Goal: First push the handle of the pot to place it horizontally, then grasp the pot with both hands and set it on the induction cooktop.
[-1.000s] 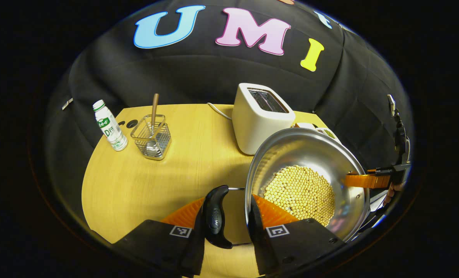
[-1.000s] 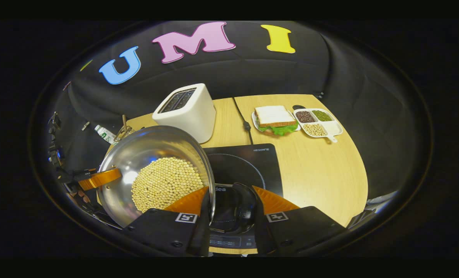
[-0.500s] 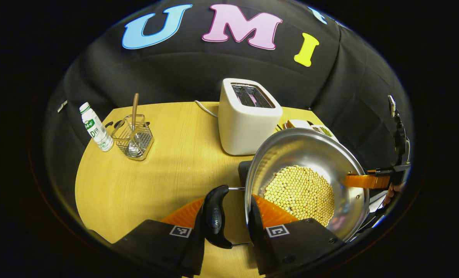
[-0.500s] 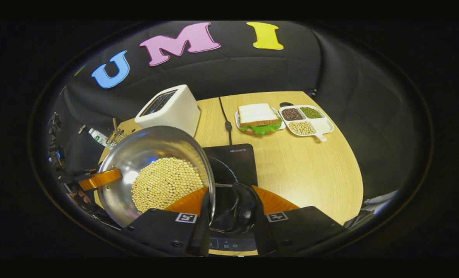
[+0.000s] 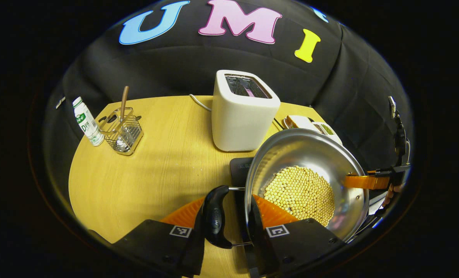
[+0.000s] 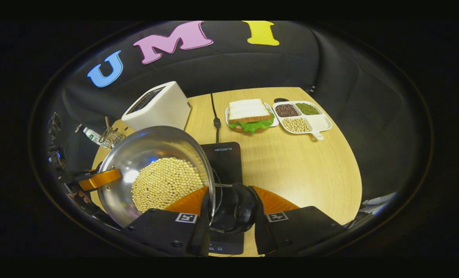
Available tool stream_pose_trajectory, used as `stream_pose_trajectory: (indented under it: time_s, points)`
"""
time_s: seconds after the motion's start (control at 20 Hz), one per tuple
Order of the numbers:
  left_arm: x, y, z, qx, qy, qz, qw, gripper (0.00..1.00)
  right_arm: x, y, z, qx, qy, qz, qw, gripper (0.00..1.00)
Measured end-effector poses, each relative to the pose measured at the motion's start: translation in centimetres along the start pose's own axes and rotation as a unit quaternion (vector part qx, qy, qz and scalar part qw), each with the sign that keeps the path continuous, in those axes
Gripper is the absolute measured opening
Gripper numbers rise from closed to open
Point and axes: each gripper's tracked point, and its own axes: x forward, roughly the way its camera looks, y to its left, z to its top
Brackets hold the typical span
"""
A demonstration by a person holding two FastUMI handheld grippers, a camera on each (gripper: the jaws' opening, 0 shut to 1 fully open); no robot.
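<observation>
A steel pot (image 5: 306,150) holding yellow beans (image 5: 298,193) hangs tilted between both grippers. My left gripper (image 5: 225,227) is shut on the pot's black side handle (image 5: 215,216), with one finger inside the rim. My right gripper (image 6: 229,224) is shut on the opposite black handle (image 6: 241,208) of the pot (image 6: 148,150). The black induction cooktop (image 6: 225,158) lies on the table partly under the pot, and its corner (image 5: 237,170) peeks out beside the rim. Each gripper also appears across the pot from the other: the right gripper (image 5: 372,180), the left gripper (image 6: 98,178).
A white toaster (image 5: 243,112) stands just behind the pot and cooktop, its cable (image 6: 215,123) running back. A bottle (image 5: 84,121) and wire basket (image 5: 122,131) stand far left. A sandwich plate (image 6: 249,114) and a divided tray (image 6: 324,122) sit at the back right.
Both grippers have carried the pot sideways to the right across the table. The cooktop has slid under the pot, and the toaster, bottle and basket have drifted left in both views.
</observation>
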Motion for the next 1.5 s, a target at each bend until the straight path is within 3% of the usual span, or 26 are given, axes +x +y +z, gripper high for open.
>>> stream_pose_trajectory:
  time_s: [0.3,0.35,0.4,0.75,1.5]
  points:
    - [1.2,-1.3,0.0,0.005,-0.001,-0.002,1.000,0.55,0.7,-1.5,0.0,0.001,-0.006,0.000,1.000,0.50]
    - [1.4,-1.4,-0.1,0.005,0.000,-0.002,1.000,0.55,0.8,-1.6,0.0,0.000,-0.008,0.000,1.000,0.54]
    - [1.5,-1.5,-0.2,0.000,0.002,-0.004,1.000,0.55,0.9,-1.8,0.1,-0.002,-0.010,0.000,1.000,0.50]
    - [1.5,-1.5,-0.2,-0.003,-0.003,-0.005,1.000,0.57,0.9,-1.9,0.1,0.002,-0.017,0.005,1.000,0.49]
    - [1.4,-1.7,-0.1,-0.007,-0.002,-0.007,1.000,0.58,0.8,-1.9,-0.1,0.013,-0.011,-0.005,1.000,0.54]
